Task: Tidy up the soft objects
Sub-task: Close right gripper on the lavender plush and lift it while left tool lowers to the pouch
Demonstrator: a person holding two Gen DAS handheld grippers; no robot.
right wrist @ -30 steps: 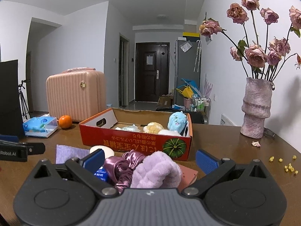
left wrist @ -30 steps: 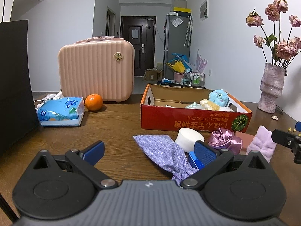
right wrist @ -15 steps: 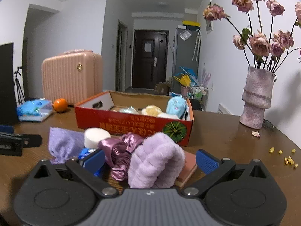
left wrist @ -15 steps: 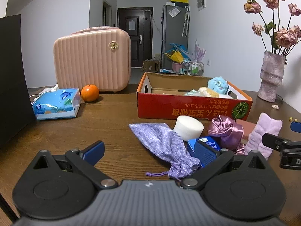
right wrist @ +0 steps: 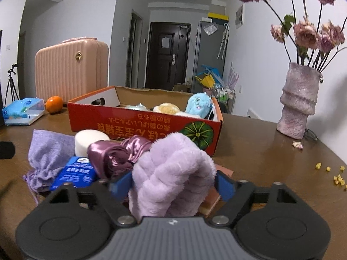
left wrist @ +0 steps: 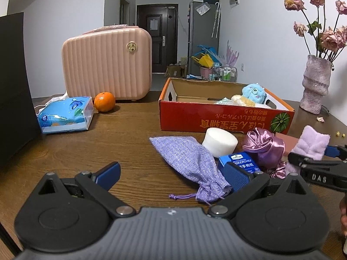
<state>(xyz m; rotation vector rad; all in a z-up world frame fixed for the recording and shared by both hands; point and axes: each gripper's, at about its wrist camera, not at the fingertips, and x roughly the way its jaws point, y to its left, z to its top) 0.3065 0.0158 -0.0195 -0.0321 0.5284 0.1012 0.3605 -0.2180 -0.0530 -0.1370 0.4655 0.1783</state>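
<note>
A fluffy lilac cloth stands between the blue pads of my right gripper. Its jaws are closing and the pads press on both sides of the cloth. The left wrist view shows the same grip, the right gripper at the far right holding the lilac cloth. My left gripper is open low over the table, with the tail of a purple drawstring pouch lying between its fingertips. A satin purple scrunchie, a white foam puck and a blue handkerchief pack lie close by. Behind them, a red cardboard box holds a blue plush toy and other soft items.
A pink ribbed suitcase, an orange and a blue tissue pack sit at the back left. A black panel rises along the left edge. A vase of dried roses and yellow crumbs are on the right.
My right gripper has come down and forward, and its jaws have narrowed from wide open onto the lilac cloth. The left gripper has hardly moved.
</note>
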